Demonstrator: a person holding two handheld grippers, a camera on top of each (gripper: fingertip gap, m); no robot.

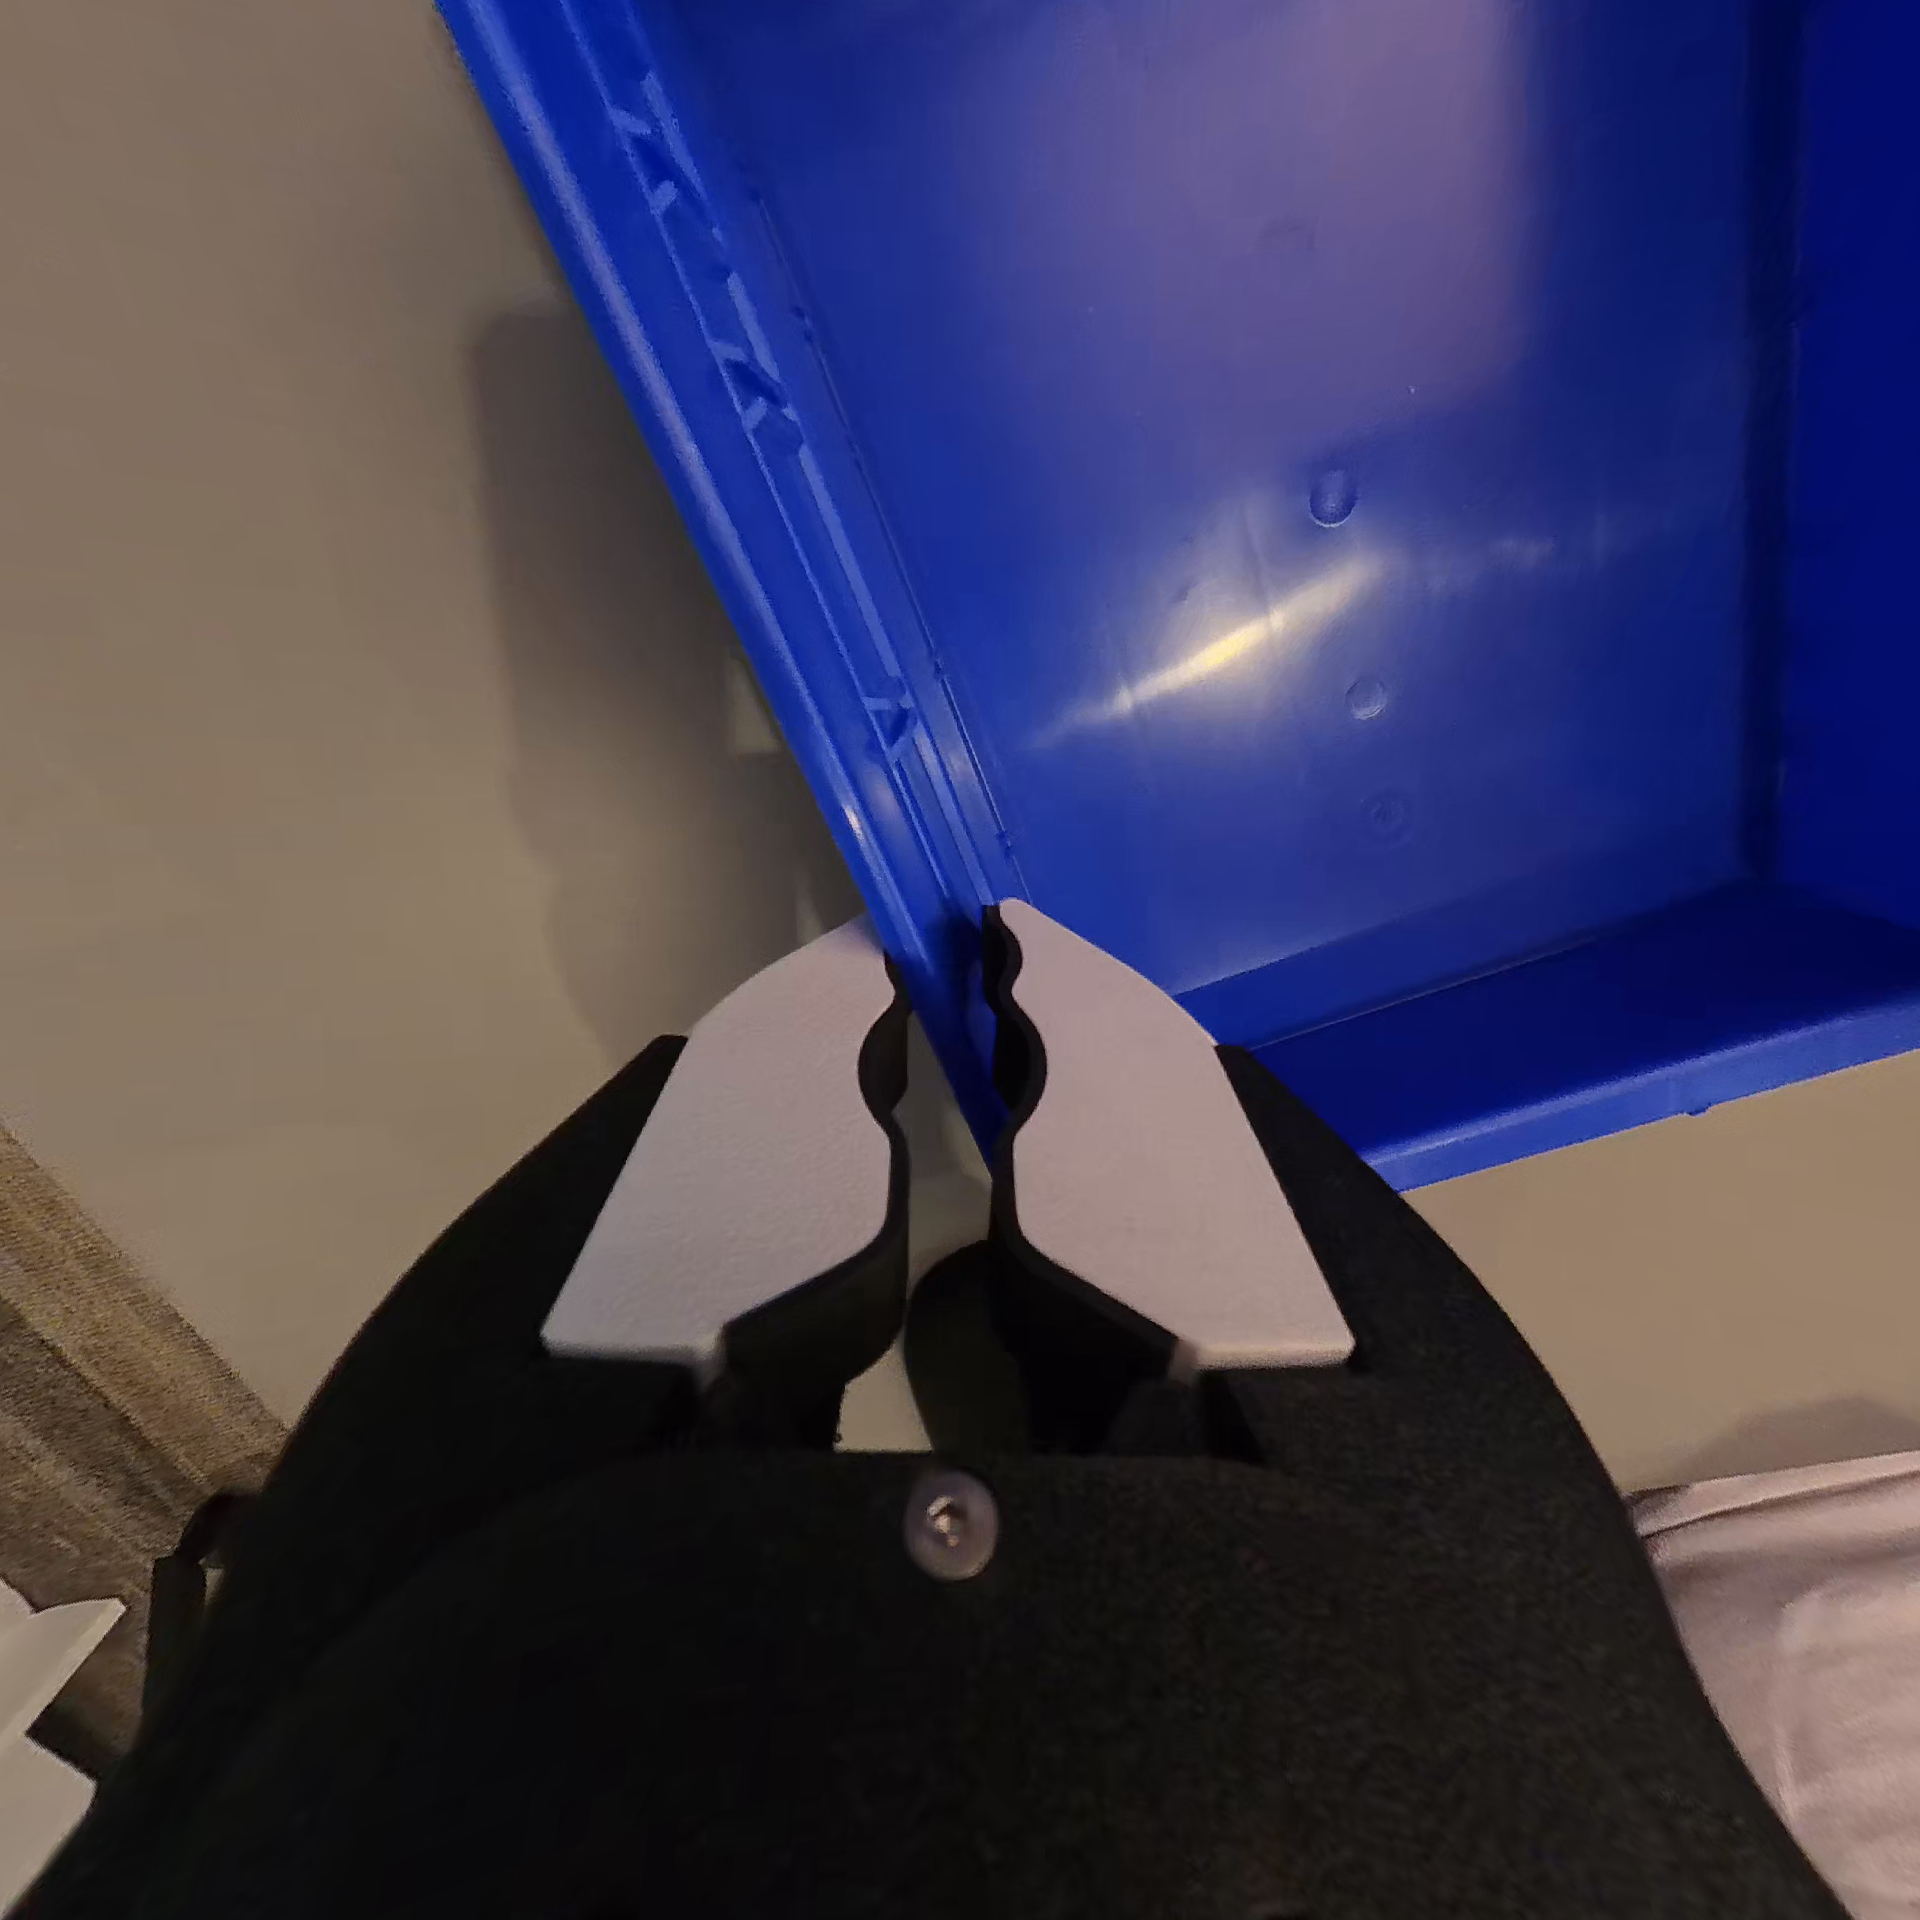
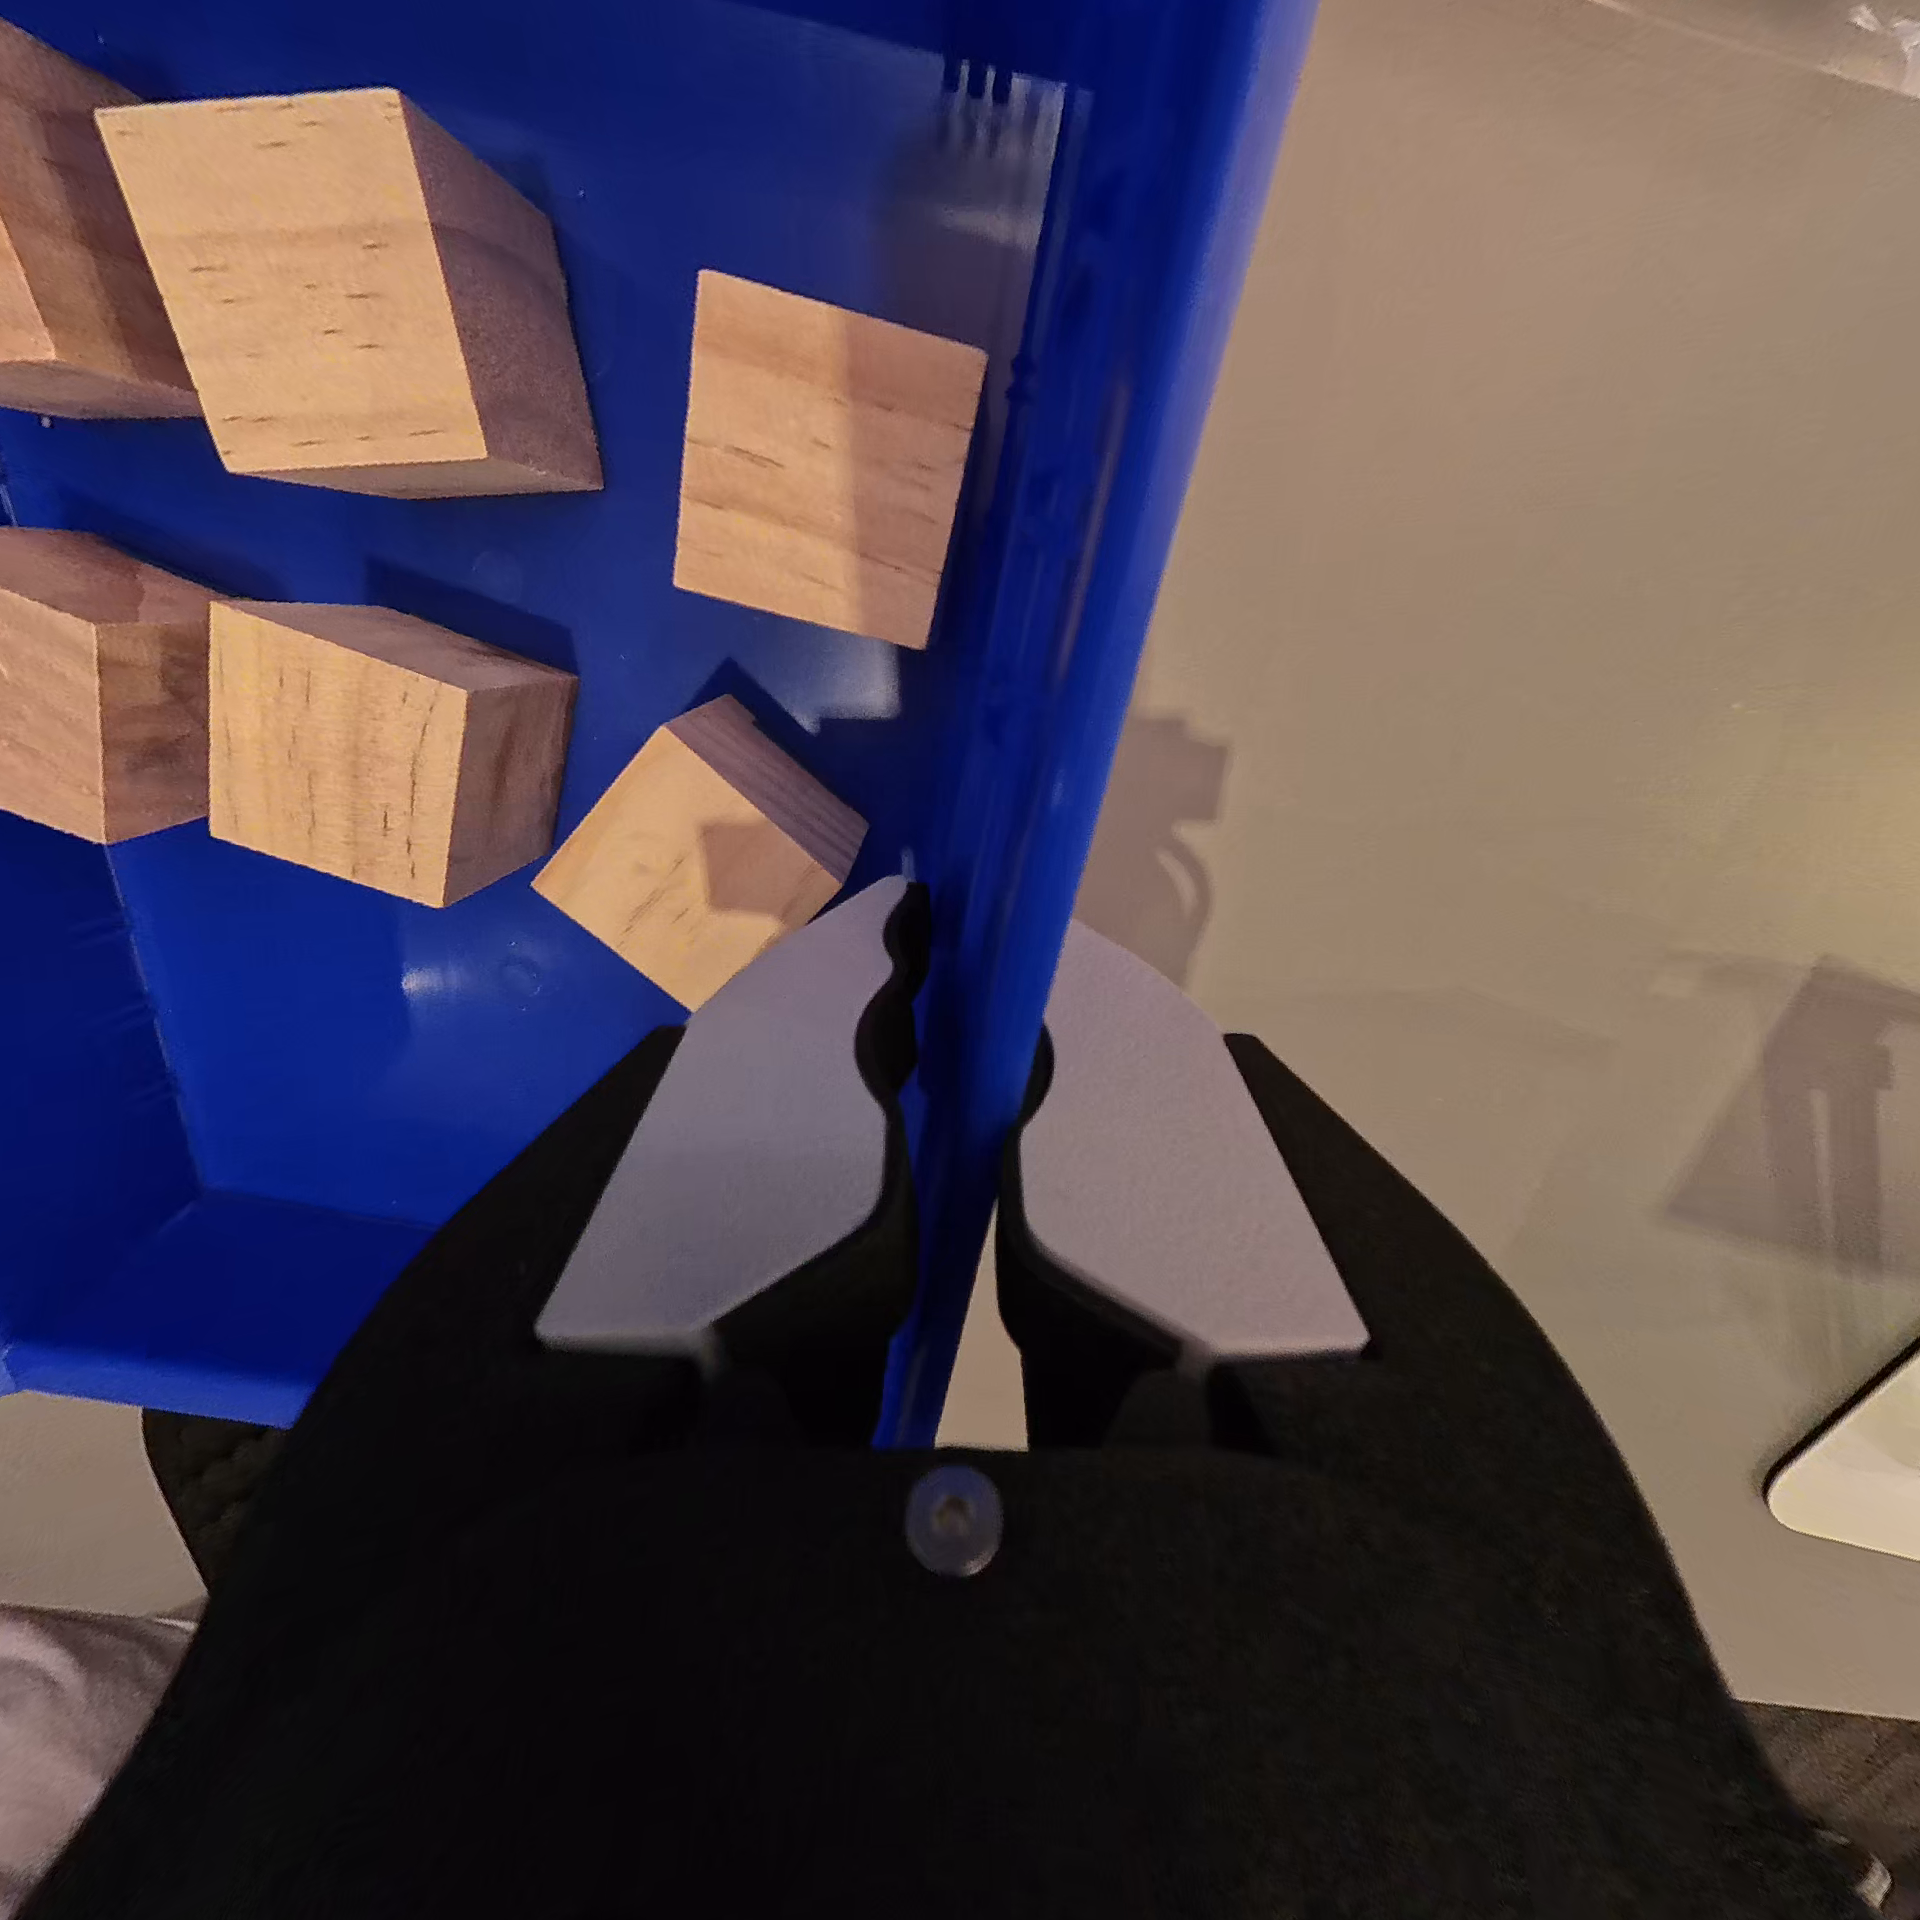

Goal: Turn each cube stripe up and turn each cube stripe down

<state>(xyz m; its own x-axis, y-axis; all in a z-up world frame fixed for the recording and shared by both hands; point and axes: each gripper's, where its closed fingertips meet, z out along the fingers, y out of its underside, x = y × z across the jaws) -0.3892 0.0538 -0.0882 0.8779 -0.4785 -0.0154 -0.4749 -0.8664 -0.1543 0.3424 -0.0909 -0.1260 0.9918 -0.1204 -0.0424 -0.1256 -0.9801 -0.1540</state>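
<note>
A blue plastic bin [image 1: 1299, 520] fills both views. My left gripper [image 1: 940, 997] is shut on the bin's left wall near its front corner. The stretch of bin floor in this view shows no cubes. My right gripper [image 2: 977, 997] is shut on the bin's right wall [image 2: 1049, 623], one finger inside and one outside. Several plain wooden cubes lie on the bin floor in the right wrist view: one [image 2: 821, 457] by the right wall, one [image 2: 696, 852] just ahead of my inner fingertip, others [image 2: 343, 281] [image 2: 364, 748] to the left. No stripe shows on any visible face.
The bin stands on a beige tabletop [image 1: 260, 623]. A white flat object [image 2: 1860, 1455] lies at the right edge of the right wrist view. White cloth [image 1: 1818, 1621] shows near the front. Carpet [image 1: 83, 1351] shows past the table's left edge.
</note>
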